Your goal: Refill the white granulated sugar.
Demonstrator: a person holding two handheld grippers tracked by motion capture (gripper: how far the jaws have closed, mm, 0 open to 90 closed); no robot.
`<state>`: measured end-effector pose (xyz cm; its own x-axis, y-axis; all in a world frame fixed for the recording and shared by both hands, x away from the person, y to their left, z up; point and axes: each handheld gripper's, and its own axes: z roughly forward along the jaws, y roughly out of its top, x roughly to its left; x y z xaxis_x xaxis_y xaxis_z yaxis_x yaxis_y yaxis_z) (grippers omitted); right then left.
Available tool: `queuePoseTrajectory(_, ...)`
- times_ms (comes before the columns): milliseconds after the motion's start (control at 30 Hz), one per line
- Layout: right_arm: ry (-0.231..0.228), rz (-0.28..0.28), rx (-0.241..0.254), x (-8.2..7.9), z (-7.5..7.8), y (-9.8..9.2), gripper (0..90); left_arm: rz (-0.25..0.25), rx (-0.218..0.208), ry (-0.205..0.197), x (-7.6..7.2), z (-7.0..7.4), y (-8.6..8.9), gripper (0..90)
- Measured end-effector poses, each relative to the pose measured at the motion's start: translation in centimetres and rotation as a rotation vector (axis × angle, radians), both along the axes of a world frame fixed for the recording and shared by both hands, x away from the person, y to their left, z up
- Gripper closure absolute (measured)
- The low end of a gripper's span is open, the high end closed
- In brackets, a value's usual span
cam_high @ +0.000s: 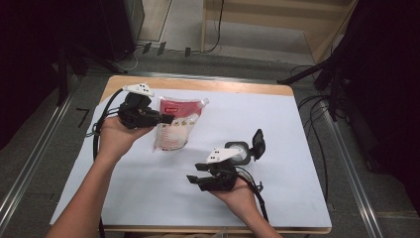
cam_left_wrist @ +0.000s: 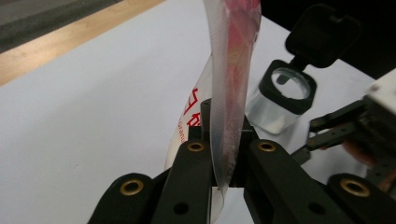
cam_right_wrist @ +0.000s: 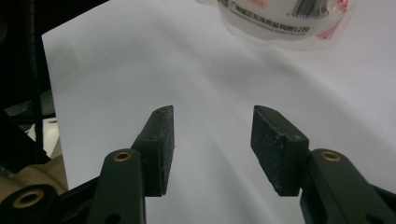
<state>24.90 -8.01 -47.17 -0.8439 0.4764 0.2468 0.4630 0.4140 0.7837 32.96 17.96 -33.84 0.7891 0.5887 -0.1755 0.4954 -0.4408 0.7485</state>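
A clear pouch with red print and pale contents (cam_high: 174,127) hangs at the table's back left, its lower end near the white sheet. My left gripper (cam_high: 166,119) is shut on the pouch's edge; in the left gripper view the thin plastic seam (cam_left_wrist: 231,70) stands pinched between the two black jaws (cam_left_wrist: 229,140). My right gripper (cam_high: 194,173) is held near the front middle, open and empty, its pads (cam_right_wrist: 161,140) wide apart over bare sheet (cam_right_wrist: 212,140). The pouch's lower end (cam_right_wrist: 280,18) lies ahead of it.
A clear square jar (cam_high: 238,152) with a black rim and an open black flip lid (cam_high: 258,143) stands just behind my right gripper; it also shows beside the pouch (cam_left_wrist: 282,98). A white sheet (cam_high: 277,119) covers the wooden table. Cables and stands lie on the floor around.
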Motion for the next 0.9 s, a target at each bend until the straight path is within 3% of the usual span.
queuePoseTrajectory(167,-0.047,0.023,-0.008,0.1,-0.7,0.4,49.8,-0.021,0.007,-0.003,-1.2,1.5,-0.9,90.0)
queuePoseTrajectory(333,0.001,-0.003,0.000,0.4,-1.2,0.9,45.9,-0.040,0.029,0.023,-2.2,2.3,-1.8,90.0)
queuePoseTrajectory(567,0.012,0.002,-0.015,0.7,-2.0,1.7,44.8,-0.060,0.019,0.049,-3.0,2.5,-2.6,90.0)
queuePoseTrajectory(700,0.016,-0.009,-0.023,0.9,-2.3,2.2,37.4,-0.067,0.018,0.058,-3.4,2.5,-2.9,89.9)
queuePoseTrajectory(800,-0.001,-0.050,-0.067,0.9,-2.5,2.7,31.5,-0.070,0.016,0.081,-3.5,2.4,-2.8,89.9)
queuePoseTrajectory(900,-0.010,-0.073,-0.070,0.9,-2.6,3.1,28.7,-0.076,0.008,0.092,-3.6,2.2,-2.8,89.9)
